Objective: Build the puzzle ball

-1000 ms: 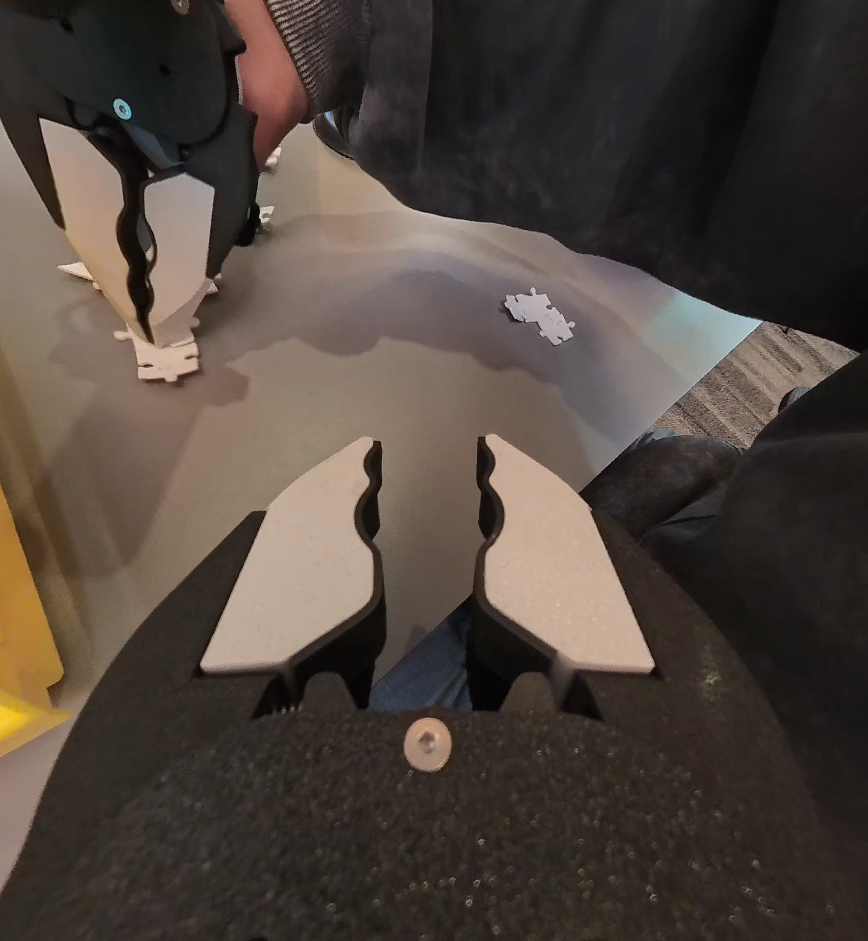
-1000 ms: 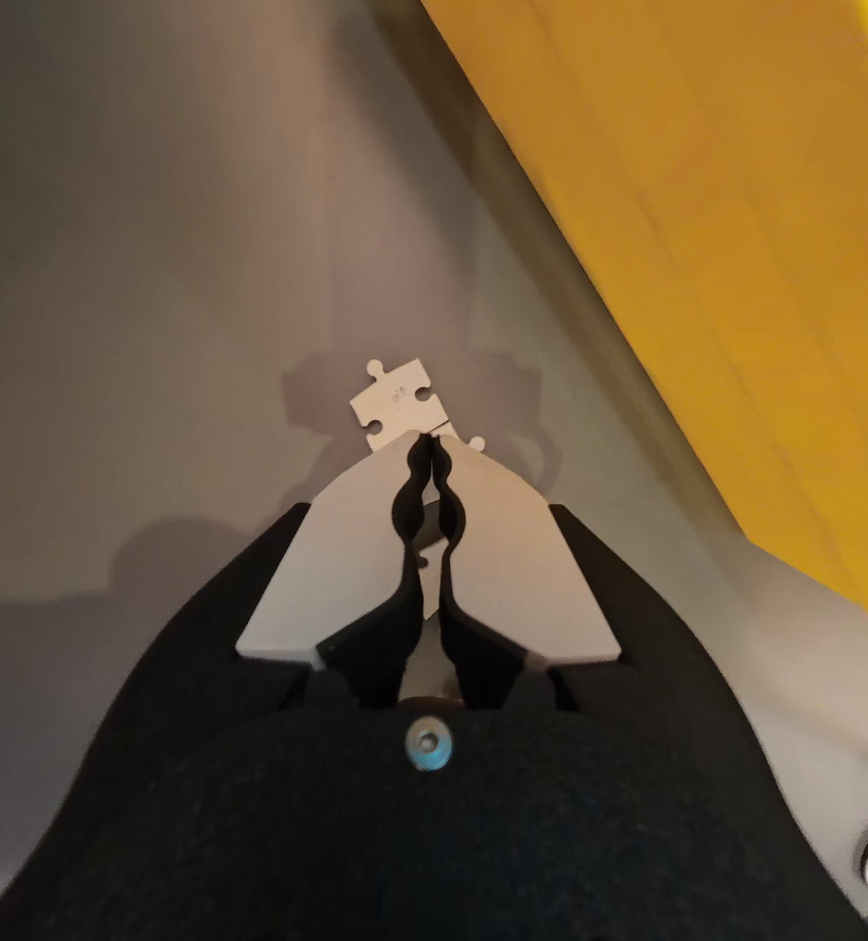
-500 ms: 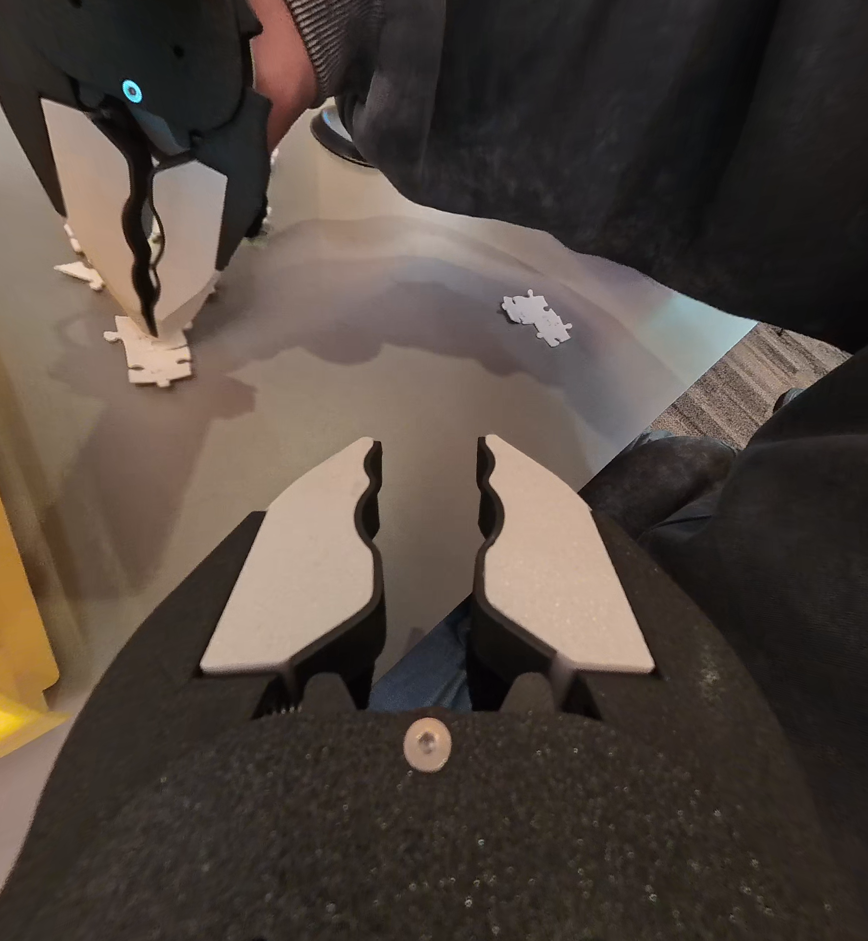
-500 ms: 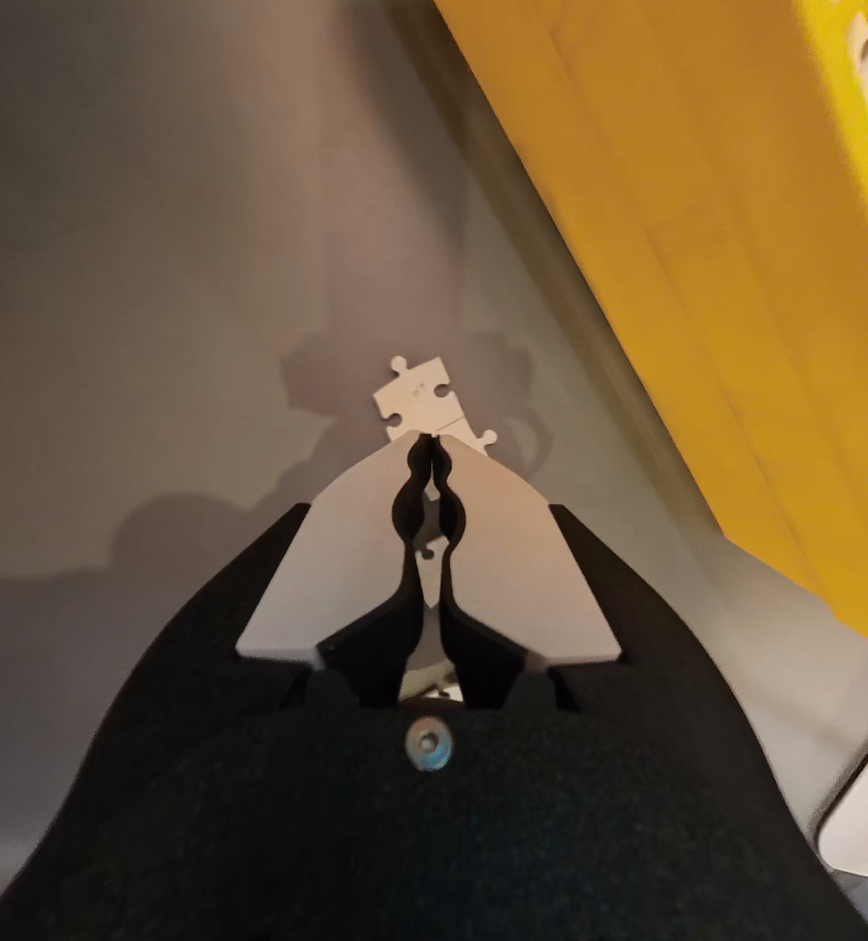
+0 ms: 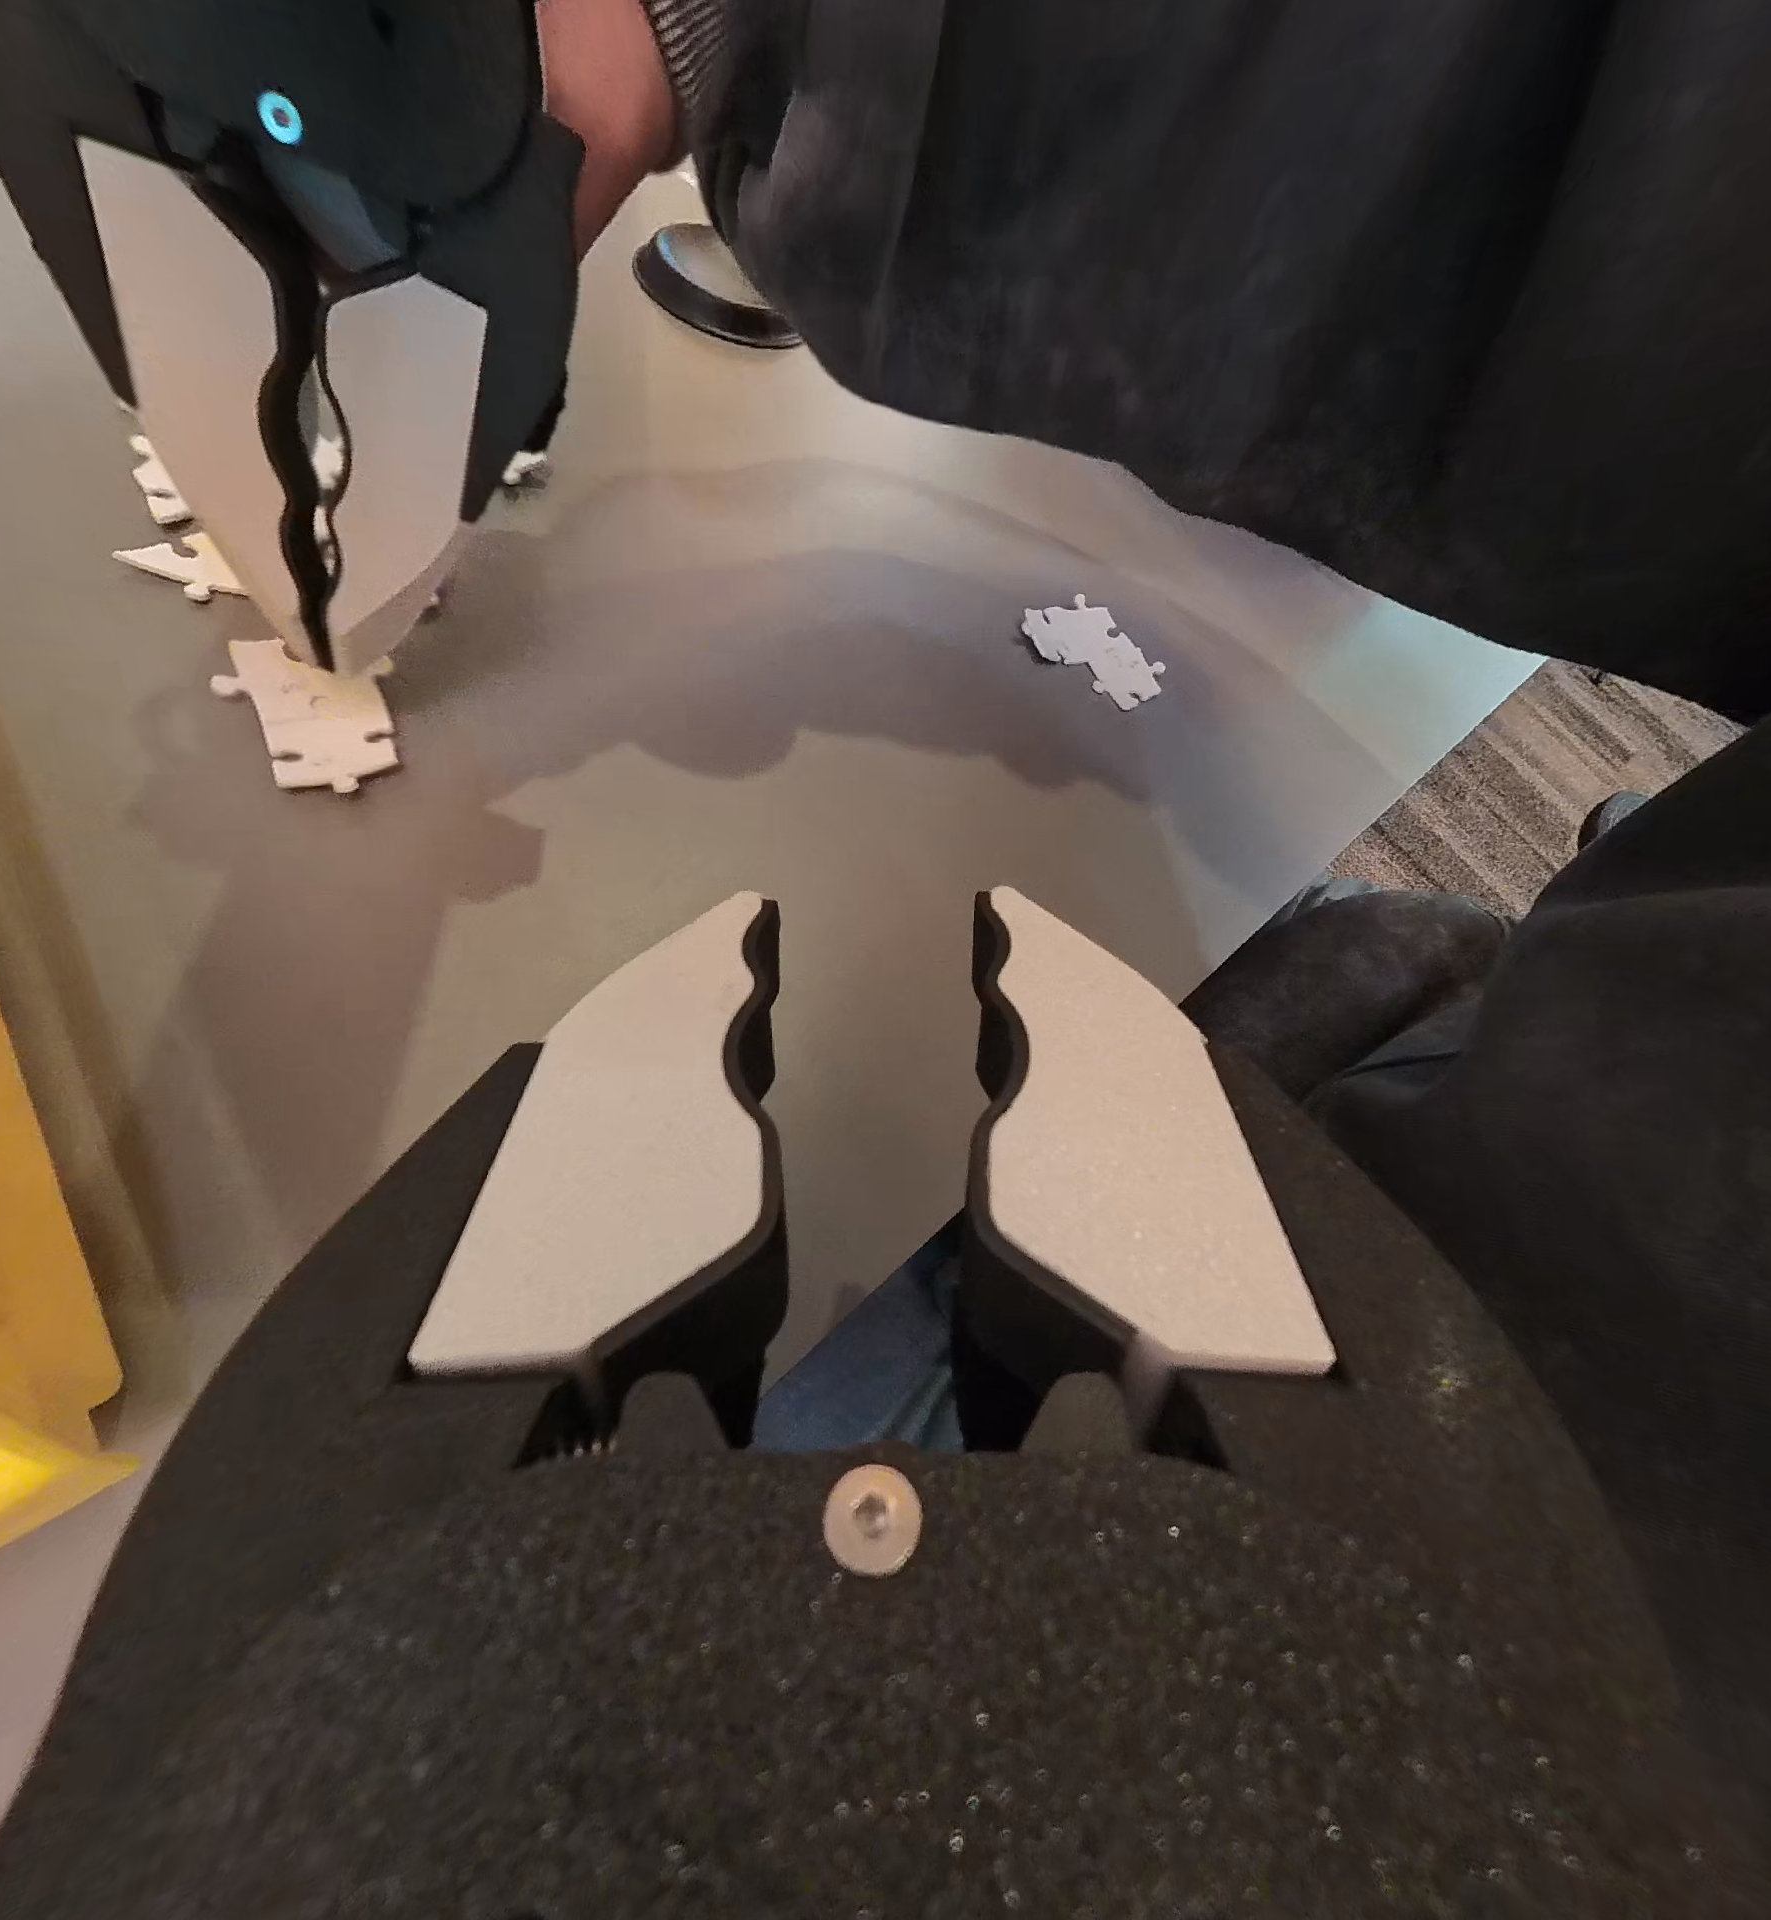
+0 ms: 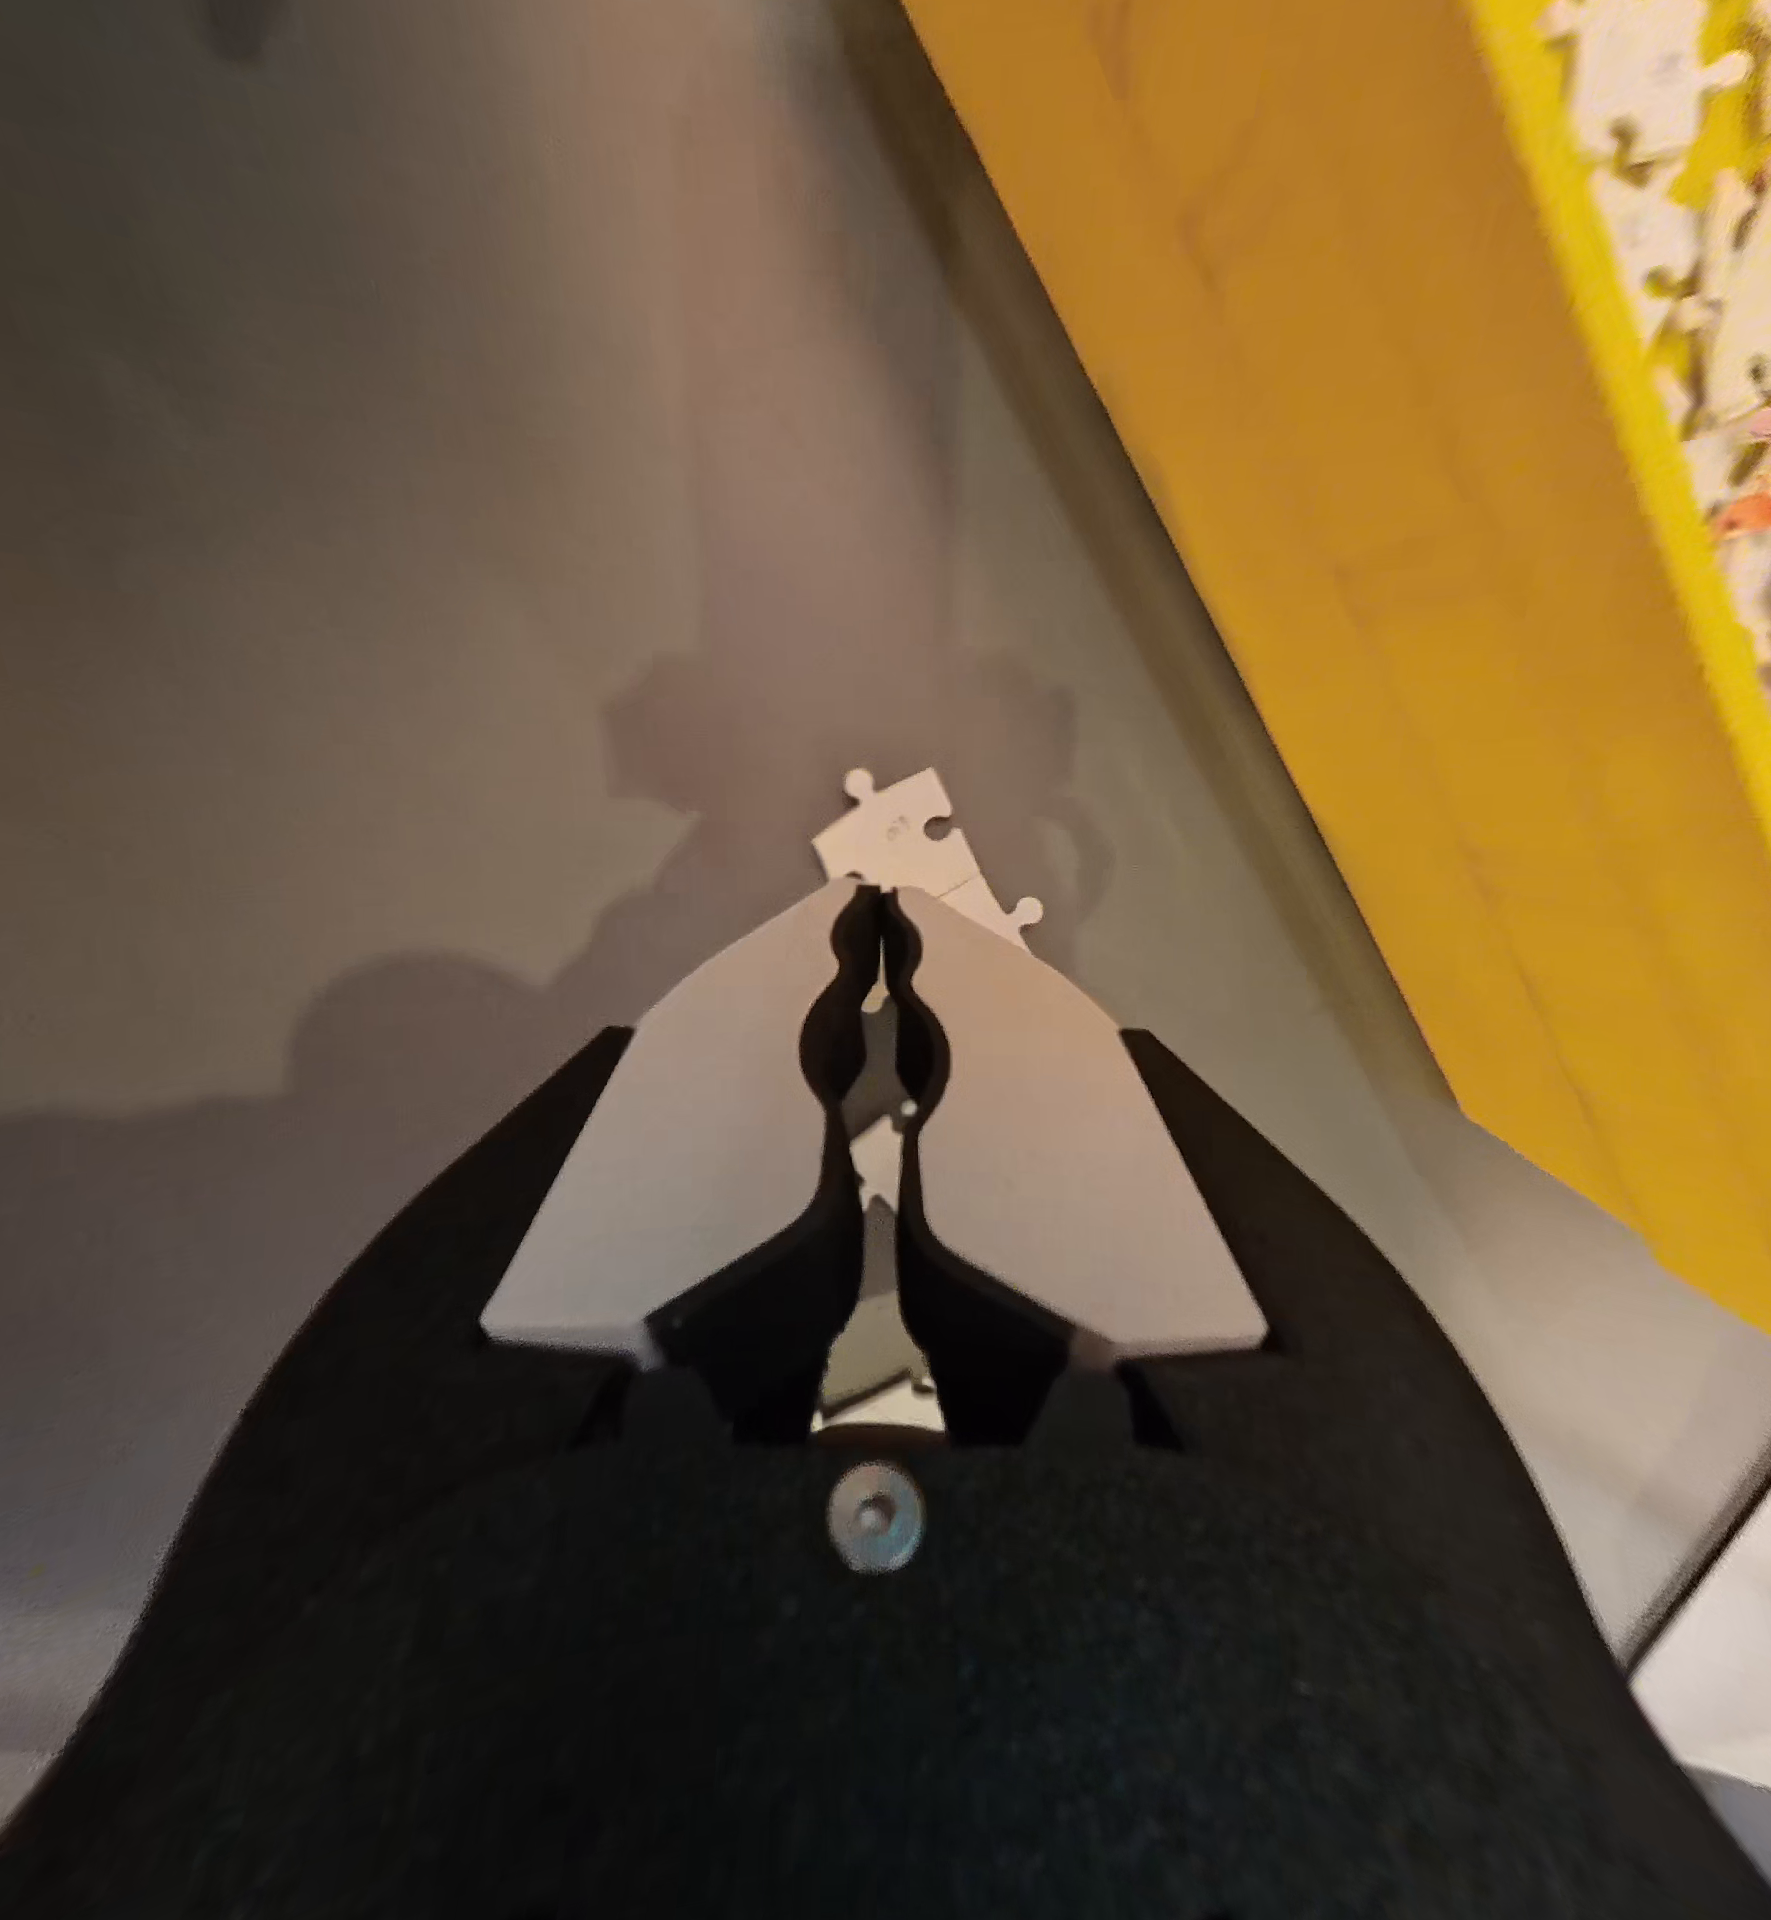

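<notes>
**Right gripper pinching a joined pair of puzzle pieces**

So the puzzle bit (image 6: 896, 831) in play is looking plain white on the side facing up, flat, with the usual knobs and notches. It's two pieces locked together. The right gripper (image 6: 876, 914) is clamping its tips onto the near edge of that pair, jaws squeezed together with only a sliver between them. In the left wrist view the same pair (image 5: 315, 717) is sitting at the gripper's tips (image 5: 318, 649), its far end right at the grey table (image 5: 652, 852); I can't tell whether it's touching or slightly lifted.

Counting the rest: one more joined pair (image 5: 1094, 649) is lying flat further right on the table, well apart from the first. Behind the right gripper, a few loose white pieces (image 5: 180, 556) are peeking out, at least two or three, partly hidden so no exact count.

The left gripper (image 5: 876, 925) is hanging over the table's near edge with its jaws spread wide, holding nothing.

One yellow box (image 6: 1380, 520) is sitting just beside the held pair, and a heap of pieces (image 6: 1754, 312), too many and too blurry to count, is showing inside it.
</notes>
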`<action>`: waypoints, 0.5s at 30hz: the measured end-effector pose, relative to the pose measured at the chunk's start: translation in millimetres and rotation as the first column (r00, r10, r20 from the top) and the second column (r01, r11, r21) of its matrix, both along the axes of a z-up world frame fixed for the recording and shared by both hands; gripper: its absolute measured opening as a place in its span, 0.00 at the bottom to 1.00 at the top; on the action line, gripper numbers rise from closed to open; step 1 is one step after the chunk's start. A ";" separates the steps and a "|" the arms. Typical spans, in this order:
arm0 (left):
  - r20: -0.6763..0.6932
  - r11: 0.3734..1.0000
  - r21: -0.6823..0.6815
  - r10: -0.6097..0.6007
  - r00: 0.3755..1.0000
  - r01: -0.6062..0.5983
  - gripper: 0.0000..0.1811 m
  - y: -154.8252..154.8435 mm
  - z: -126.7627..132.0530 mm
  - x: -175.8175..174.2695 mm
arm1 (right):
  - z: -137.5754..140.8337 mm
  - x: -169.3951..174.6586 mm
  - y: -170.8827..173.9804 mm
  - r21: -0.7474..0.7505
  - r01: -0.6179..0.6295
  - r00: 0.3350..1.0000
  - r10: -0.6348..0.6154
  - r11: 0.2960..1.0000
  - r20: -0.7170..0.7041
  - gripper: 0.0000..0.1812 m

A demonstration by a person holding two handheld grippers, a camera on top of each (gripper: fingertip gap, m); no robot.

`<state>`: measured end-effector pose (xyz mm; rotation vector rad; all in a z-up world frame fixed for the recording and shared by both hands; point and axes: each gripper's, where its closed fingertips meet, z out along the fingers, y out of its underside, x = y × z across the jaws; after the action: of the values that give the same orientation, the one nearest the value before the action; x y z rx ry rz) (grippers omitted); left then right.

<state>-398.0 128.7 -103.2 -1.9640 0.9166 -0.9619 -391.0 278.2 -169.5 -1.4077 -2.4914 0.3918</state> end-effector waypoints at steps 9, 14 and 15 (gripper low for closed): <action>-0.002 1.000 0.007 -0.001 1.000 0.001 0.19 -2.0 1.6 0.4 | -24.1 -2.8 -8.1 0.030 0.030 0.999 -0.031 0.999 0.036 0.00; 0.004 1.000 0.004 0.000 1.000 -0.001 0.19 -1.5 2.1 0.3 | -20.9 12.6 -3.1 0.046 0.030 0.997 -0.034 0.998 0.075 0.00; 0.002 1.000 0.005 -0.001 1.000 0.001 0.19 -1.8 2.0 0.8 | -19.8 13.9 -2.2 0.043 0.037 0.997 -0.040 0.998 0.073 0.00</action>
<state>-397.2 126.9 -101.1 -1.9582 0.9175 -0.9611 -377.1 276.1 -189.3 -1.4772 -2.5111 0.2837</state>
